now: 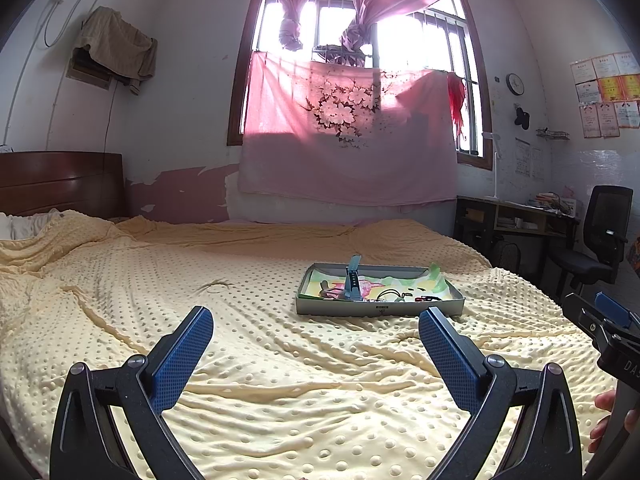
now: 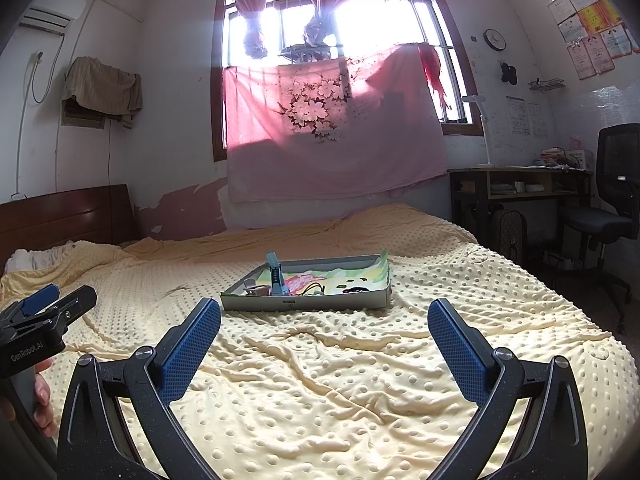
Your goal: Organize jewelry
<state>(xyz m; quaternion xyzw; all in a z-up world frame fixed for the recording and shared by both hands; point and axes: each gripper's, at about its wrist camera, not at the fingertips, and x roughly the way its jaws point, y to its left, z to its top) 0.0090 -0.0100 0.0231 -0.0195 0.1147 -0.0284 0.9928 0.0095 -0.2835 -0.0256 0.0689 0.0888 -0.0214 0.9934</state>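
A shallow grey box tray (image 1: 380, 311) (image 2: 306, 303) with a colourful printed lining lies on the yellow dotted bedspread. Inside it a blue watch (image 1: 353, 280) (image 2: 277, 276) stands on edge, with dark cords and small jewelry pieces (image 1: 390, 295) (image 2: 316, 289) beside it. My left gripper (image 1: 316, 328) is open over bare bedspread, well short of the tray, which sits ahead and slightly right. My right gripper (image 2: 325, 322) is also open and holds nothing, with the tray just ahead between its fingertips. Each gripper shows at the edge of the other's view.
The bed (image 1: 200, 280) fills the foreground, with a wooden headboard (image 1: 60, 184) at left. At right stand a desk (image 2: 520, 184) and a black office chair (image 2: 612, 208). A pink cloth (image 1: 348, 140) hangs under the window. A hand (image 2: 40, 396) grips the left tool's handle.
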